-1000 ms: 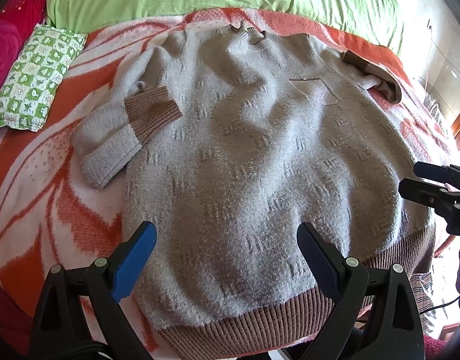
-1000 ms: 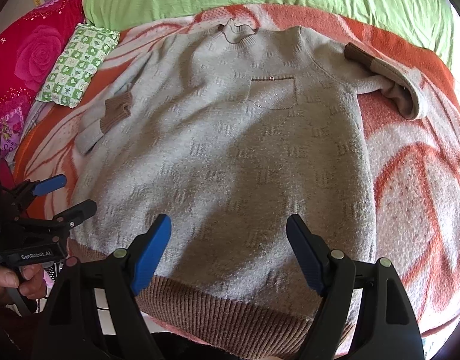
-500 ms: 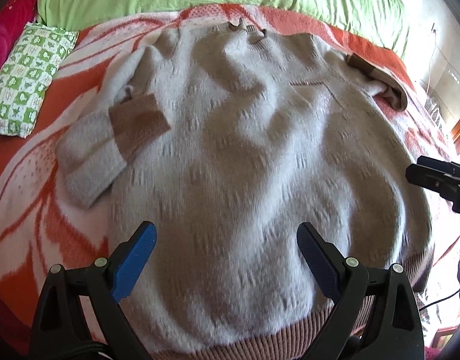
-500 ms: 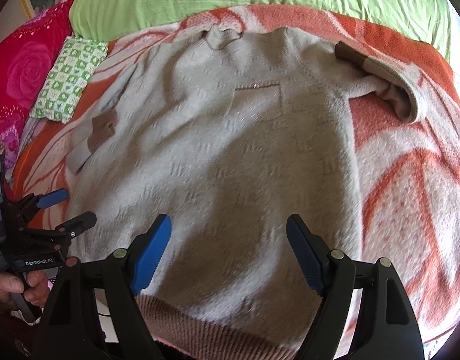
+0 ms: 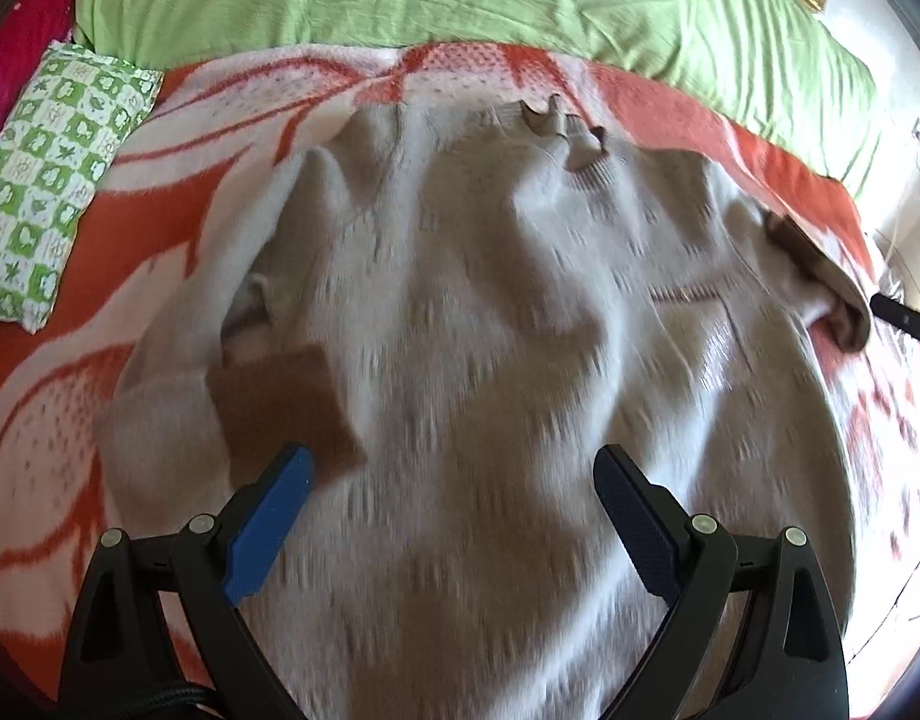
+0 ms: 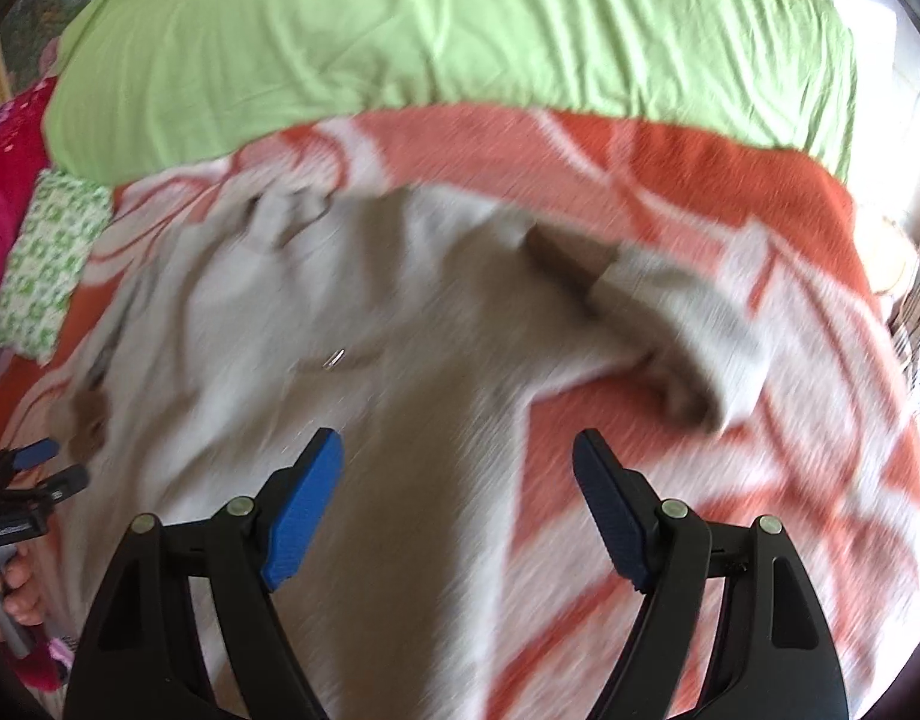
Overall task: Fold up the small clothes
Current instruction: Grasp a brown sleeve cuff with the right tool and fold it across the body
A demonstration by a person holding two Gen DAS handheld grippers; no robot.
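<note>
A grey knit sweater [image 5: 490, 324] with brown cuffs lies flat, front up, on an orange and white blanket [image 5: 160, 228]; it also shows in the right wrist view [image 6: 352, 330]. Its left sleeve is folded inward, brown cuff [image 5: 280, 402] on the body. Its right sleeve [image 6: 670, 312] lies out on the blanket, bent back, brown cuff [image 6: 568, 252] near the shoulder. My left gripper [image 5: 448, 516] is open and empty above the sweater's lower body, just right of the left cuff. My right gripper [image 6: 457, 498] is open and empty over the sweater's right side, below the right sleeve.
A green sheet [image 5: 460, 0] covers the far end of the bed. A green and white checked pillow [image 5: 46, 180] lies at the left, with a pink cushion [image 6: 4, 192] beside it. The left gripper [image 6: 34, 468] shows at the right wrist view's left edge.
Both grippers have moved forward over the sweater, away from its brown hem, which has left view. The right gripper has also swung right toward the right sleeve. Both stay open.
</note>
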